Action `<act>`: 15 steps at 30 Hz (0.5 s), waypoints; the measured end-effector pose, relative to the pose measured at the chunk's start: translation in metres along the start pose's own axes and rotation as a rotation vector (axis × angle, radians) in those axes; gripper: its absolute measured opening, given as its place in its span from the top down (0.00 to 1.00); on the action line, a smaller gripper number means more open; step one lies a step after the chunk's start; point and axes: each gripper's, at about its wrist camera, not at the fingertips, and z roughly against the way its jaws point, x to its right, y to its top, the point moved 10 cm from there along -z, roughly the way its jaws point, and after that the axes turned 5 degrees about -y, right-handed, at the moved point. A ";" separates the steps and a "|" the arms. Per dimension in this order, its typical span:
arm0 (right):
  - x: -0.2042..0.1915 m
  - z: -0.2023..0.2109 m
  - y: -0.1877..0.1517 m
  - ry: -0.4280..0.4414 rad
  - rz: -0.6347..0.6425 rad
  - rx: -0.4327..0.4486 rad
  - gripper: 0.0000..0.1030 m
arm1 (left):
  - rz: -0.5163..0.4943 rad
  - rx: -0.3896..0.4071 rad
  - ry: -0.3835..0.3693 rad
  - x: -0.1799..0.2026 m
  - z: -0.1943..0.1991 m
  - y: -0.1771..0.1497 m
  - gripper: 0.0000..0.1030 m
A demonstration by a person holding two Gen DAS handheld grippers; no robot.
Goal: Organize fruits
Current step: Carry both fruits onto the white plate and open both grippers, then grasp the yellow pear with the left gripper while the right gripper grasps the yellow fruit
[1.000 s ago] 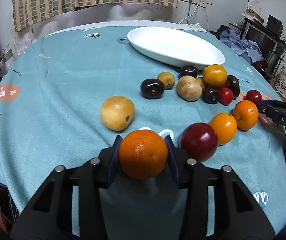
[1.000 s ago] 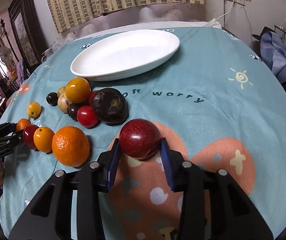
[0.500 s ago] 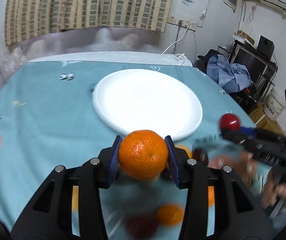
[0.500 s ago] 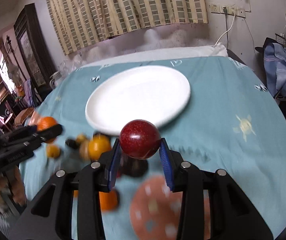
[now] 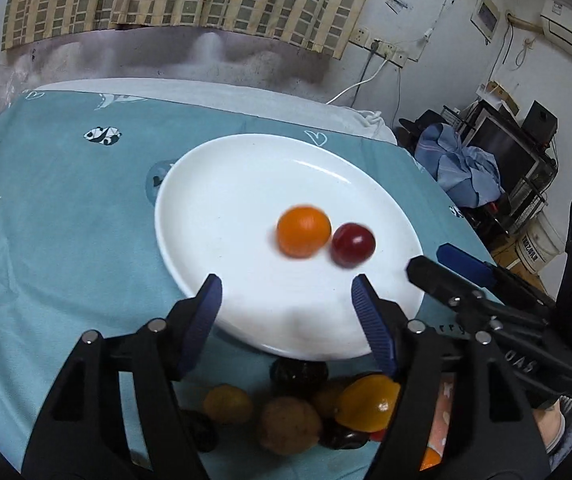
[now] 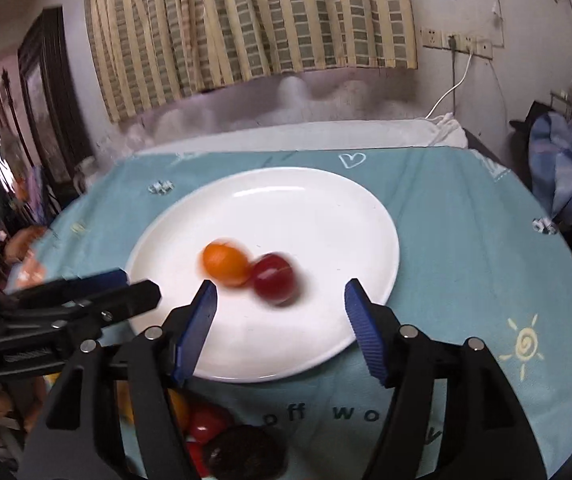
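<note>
An orange (image 5: 304, 231) and a red apple (image 5: 353, 244) lie touching side by side on a white plate (image 5: 213, 216), both blurred, on a worktop covered with a teal cloth (image 5: 53, 216). The left tongs (image 5: 288, 288) and the right tongs (image 6: 279, 292) hang over the plate's near rim, each with its jaws opening and nothing between them. More fruit (image 5: 286, 426) sits in a cluster on the cloth just beside the plate's near edge.
</note>
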 end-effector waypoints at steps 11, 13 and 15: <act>-0.018 0.041 -0.057 0.062 -0.027 -0.055 0.29 | 0.063 0.102 0.177 -0.046 0.074 -0.038 0.08; -0.026 0.050 -0.066 0.064 -0.005 -0.047 0.28 | 0.055 0.108 0.226 -0.054 0.089 -0.052 0.05; -0.039 0.060 -0.074 0.073 0.033 -0.027 0.21 | 0.057 0.105 0.275 -0.065 0.102 -0.066 0.05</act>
